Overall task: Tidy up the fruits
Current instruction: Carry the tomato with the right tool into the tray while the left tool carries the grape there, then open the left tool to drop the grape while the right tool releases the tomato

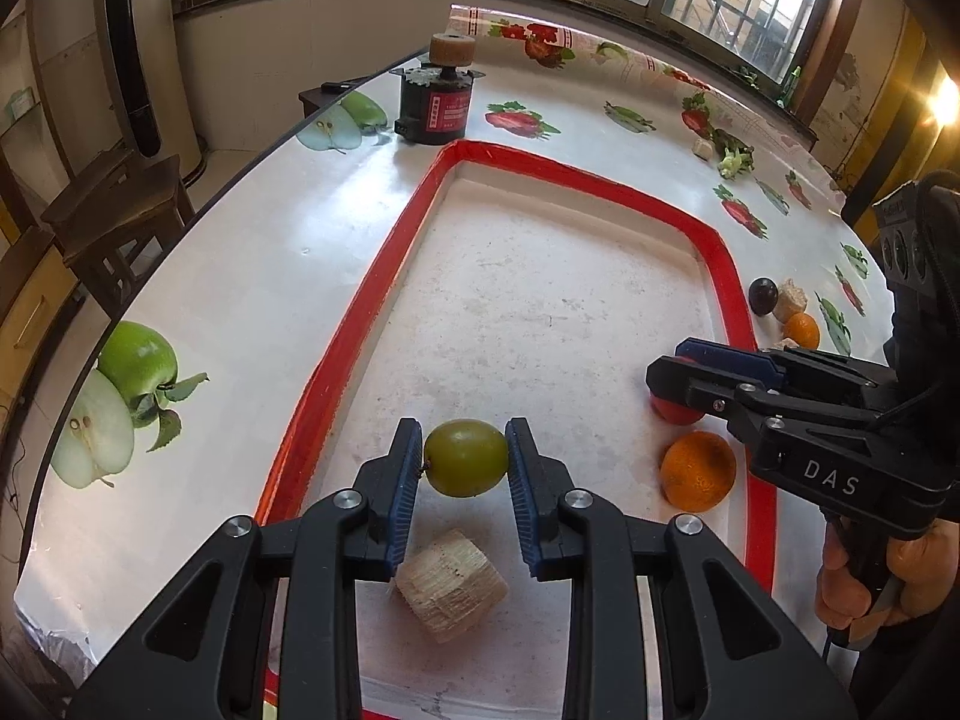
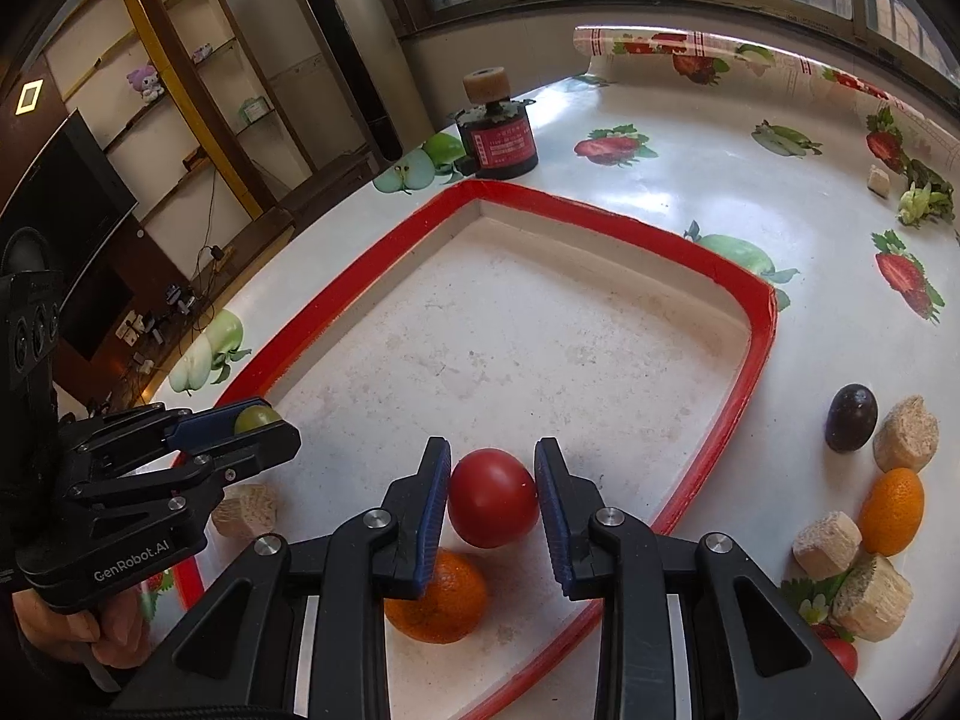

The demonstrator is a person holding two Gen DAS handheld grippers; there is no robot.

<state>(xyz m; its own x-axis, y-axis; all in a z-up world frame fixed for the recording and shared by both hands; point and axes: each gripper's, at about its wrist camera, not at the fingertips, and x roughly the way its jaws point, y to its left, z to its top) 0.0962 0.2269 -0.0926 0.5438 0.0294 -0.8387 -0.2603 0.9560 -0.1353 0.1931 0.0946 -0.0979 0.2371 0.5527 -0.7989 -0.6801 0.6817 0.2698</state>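
My left gripper (image 1: 465,459) is shut on a green grape-like fruit (image 1: 465,457) and holds it over the near end of the red-rimmed white tray (image 1: 732,294); it also shows in the right wrist view (image 2: 255,420). My right gripper (image 2: 493,495) is shut on a red tomato (image 2: 493,498) low inside the tray. An orange (image 2: 437,600) lies in the tray just beneath it. A dark plum (image 2: 851,417) and a small orange (image 2: 891,510) lie on the table right of the tray.
Beige wooden blocks lie around: one in the tray under my left gripper (image 1: 450,591), several by the fruit at the right (image 2: 906,432). A black and red motor-like device (image 1: 435,102) stands beyond the tray's far corner. The table edge (image 1: 198,228) runs along the left.
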